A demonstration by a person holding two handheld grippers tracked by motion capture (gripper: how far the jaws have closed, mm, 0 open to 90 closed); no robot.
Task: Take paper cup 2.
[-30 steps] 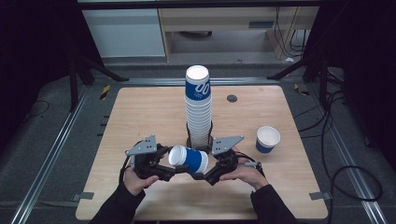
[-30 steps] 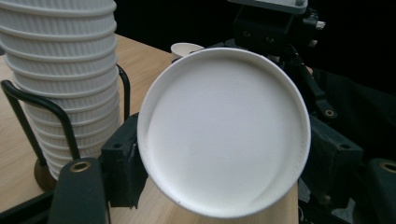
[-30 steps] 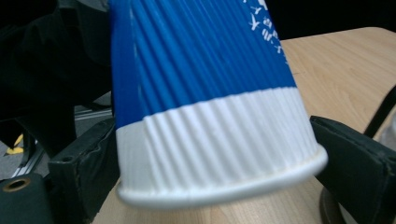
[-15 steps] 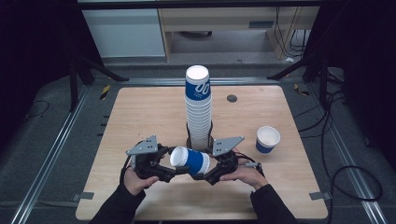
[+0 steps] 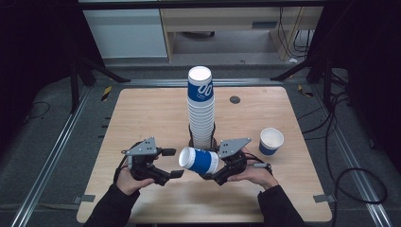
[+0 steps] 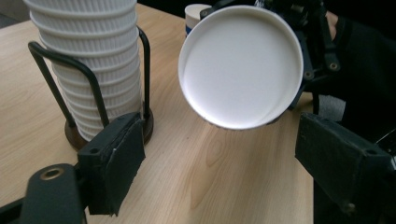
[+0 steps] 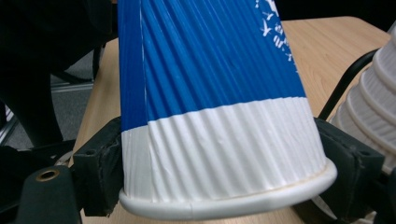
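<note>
From the high view, the person works near the front edge of the desk (image 5: 142,113), with a tall stack of cups (image 5: 200,109) standing in a wire holder (image 5: 212,137) at its middle and a single upright cup (image 5: 271,141) set off toward the right edge. Between the two hands a blue-and-white cup (image 5: 199,160) lies on its side in the air, held by the right gripper (image 5: 213,176) near the cup's open rim end, its closed bottom pointing at the left gripper (image 5: 174,163). This looks like a handover just made. The left gripper's jaws have just been opening and now stand wide with nothing between them, the cup's bottom just beyond their tips.

In the left gripper view, the cup's round white bottom (image 6: 241,65) faces the camera, hanging above and ahead of the two spread black jaws, clear of both. The stack sits in its holder at the left.

In the right gripper view, the jaws have just closed, and the pads press the cup's ribbed white band just above the rolled rim (image 7: 229,203), one on each side. The grip looks firm enough to carry it.
</note>
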